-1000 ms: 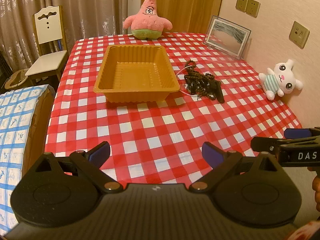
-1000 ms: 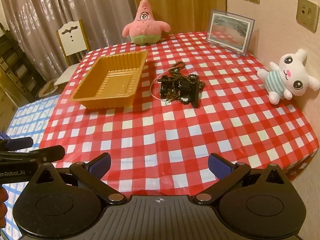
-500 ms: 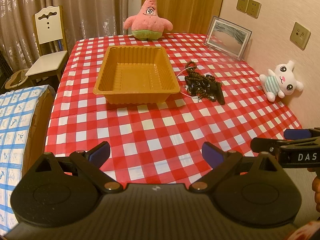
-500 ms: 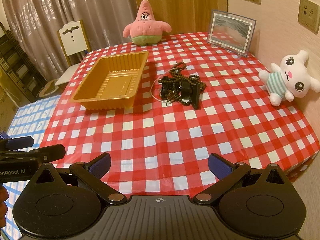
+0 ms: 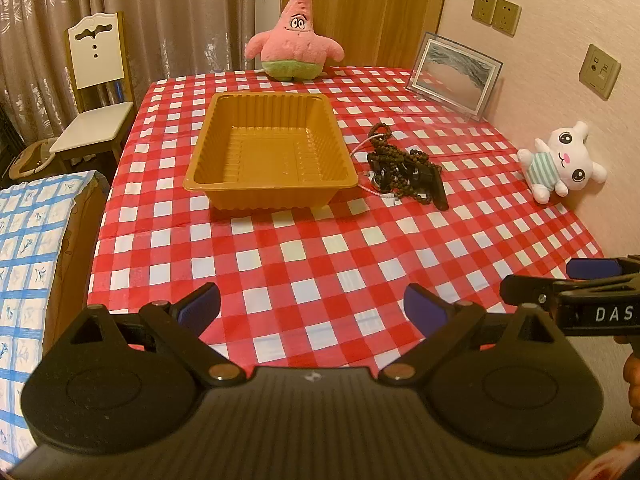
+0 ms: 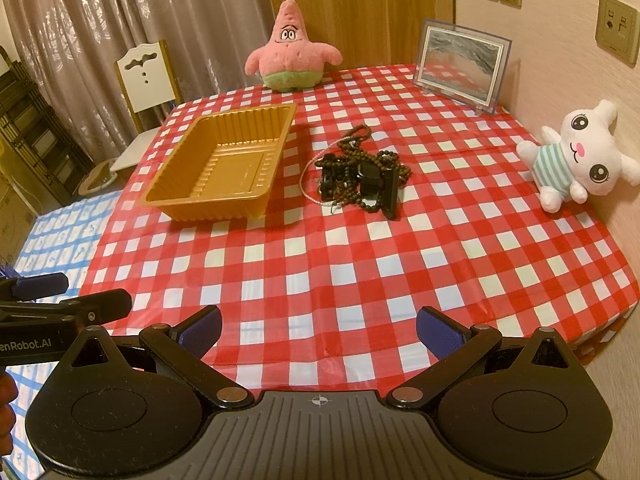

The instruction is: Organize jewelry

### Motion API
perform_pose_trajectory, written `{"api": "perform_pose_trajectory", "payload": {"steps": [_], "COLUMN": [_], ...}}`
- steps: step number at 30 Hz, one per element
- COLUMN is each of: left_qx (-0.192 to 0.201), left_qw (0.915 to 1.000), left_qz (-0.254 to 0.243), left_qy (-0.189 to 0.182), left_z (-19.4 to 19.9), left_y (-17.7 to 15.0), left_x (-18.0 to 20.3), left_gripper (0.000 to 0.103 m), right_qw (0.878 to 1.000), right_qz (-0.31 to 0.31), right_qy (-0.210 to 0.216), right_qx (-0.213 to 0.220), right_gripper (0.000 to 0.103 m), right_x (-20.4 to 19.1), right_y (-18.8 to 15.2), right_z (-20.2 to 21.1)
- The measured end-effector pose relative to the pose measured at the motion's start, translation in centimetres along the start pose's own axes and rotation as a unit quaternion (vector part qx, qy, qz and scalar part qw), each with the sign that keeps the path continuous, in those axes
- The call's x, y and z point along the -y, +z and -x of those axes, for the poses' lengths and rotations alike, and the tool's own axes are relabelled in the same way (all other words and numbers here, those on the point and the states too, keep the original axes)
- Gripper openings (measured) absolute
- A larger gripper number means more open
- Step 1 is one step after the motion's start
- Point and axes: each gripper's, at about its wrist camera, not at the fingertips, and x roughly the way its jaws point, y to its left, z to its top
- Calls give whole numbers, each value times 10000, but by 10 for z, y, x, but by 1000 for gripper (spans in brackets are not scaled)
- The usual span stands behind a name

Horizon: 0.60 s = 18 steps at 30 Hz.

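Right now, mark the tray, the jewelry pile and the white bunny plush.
tray [image 5: 224, 185], left wrist view, on the near rim.
jewelry pile [image 6: 362, 178], right wrist view, on the tangled dark beads in its middle.
white bunny plush [image 6: 582, 146], right wrist view, on its face.

The left gripper [image 5: 312, 308] fills the bottom of the left wrist view, jaws spread wide, blue pads [image 5: 199, 308] facing each other with nothing between them. The right gripper [image 6: 319, 330] sits likewise at the bottom of the right wrist view, jaws wide apart and holding nothing. Each shows in the other's view: the right one pokes in at the lower right edge of the left view, the left one at the lower left edge of the right view. A bit of hand [image 6: 7, 404] shows beneath it there.
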Motion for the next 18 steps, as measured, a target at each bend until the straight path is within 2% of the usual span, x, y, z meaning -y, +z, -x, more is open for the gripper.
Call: {"api": "perform_pose_trajectory", "payload": {"steps": [18], "left_qx": [-5], "left_qw": [10000], "left_qz": [0], "left_qy": [-6], "left_z": [0], "left_y": [0], "left_x": [0], "left_gripper": [98], "right_qw": [10000], "right_qz": [-1], "right_qy": [9], "right_qx": [8], "right_gripper": [103], "right_x": [2], "right_y": [1], "right_z": [-1]}}
